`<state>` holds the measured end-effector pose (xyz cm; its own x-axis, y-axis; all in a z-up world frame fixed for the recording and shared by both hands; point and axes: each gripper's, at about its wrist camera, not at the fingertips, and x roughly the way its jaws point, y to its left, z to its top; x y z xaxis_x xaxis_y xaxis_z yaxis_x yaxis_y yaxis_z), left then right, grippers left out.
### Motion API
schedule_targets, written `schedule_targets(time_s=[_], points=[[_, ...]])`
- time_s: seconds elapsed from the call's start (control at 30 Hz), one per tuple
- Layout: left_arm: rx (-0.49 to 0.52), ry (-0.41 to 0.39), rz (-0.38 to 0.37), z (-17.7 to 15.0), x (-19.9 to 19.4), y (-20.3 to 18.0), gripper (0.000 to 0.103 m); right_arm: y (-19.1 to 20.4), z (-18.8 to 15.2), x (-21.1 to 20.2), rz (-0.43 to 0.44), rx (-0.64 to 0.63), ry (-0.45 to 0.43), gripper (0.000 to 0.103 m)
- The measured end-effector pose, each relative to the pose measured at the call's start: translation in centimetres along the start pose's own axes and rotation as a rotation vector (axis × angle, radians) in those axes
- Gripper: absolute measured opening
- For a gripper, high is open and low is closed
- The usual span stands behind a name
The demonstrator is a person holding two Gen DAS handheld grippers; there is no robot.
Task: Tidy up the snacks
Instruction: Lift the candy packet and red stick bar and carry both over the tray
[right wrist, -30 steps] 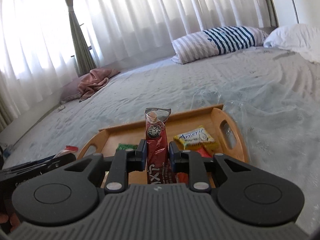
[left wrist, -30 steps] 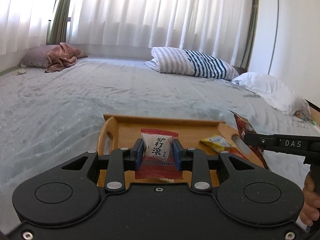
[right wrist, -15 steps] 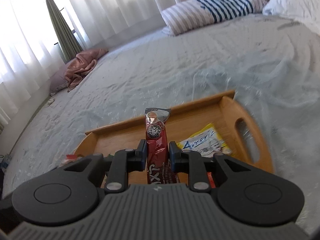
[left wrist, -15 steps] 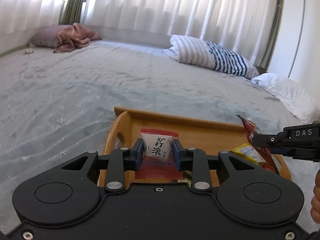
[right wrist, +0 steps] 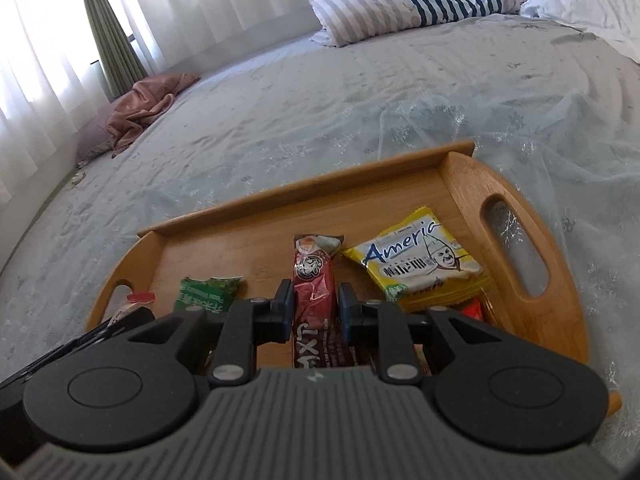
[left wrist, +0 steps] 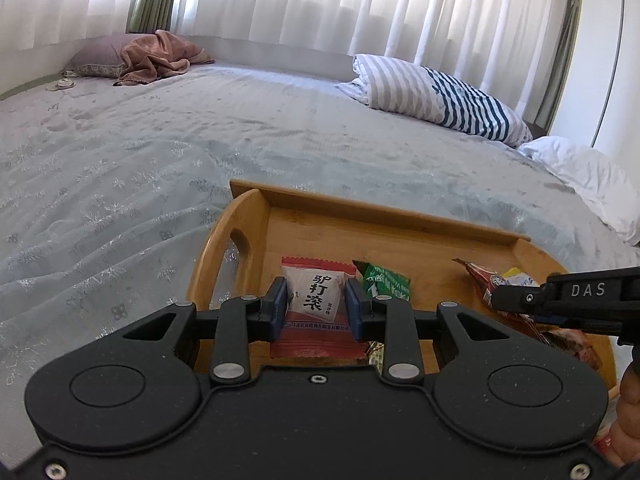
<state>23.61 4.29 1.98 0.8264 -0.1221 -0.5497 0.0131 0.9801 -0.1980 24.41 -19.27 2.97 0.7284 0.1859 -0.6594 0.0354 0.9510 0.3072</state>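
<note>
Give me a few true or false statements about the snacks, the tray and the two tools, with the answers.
1. The left tool grips a white and red packet. True.
2. The right tool is empty. False: it is shut on a dark red bar.
3. The yellow packet lies in the tray. True.
4. The tray stands on a wooden table. False: it sits on a bed.
5. A green packet lies in the tray. True.
</note>
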Motion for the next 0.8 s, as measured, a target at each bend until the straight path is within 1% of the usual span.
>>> schedule_targets(time_s=[0.17, 0.43, 0.8], points=[[-0.016, 0.006, 0.002, -0.25, 0.24, 0.12, 0.029, 0.21, -0.26, 0.49, -0.014, -0.012, -0.008, 0.027], [-0.010, 0.013, 0.004, -0.40, 0.54, -0.11, 0.029, 0.31, -0.49, 0.67, -0.021, -0.018, -0.016, 0.028], [0.004, 0.047, 0.008, -0.80, 1.02, -0.53, 0.030, 0.49, -0.50, 0.91, -0.030, -0.040, -0.014, 0.031]])
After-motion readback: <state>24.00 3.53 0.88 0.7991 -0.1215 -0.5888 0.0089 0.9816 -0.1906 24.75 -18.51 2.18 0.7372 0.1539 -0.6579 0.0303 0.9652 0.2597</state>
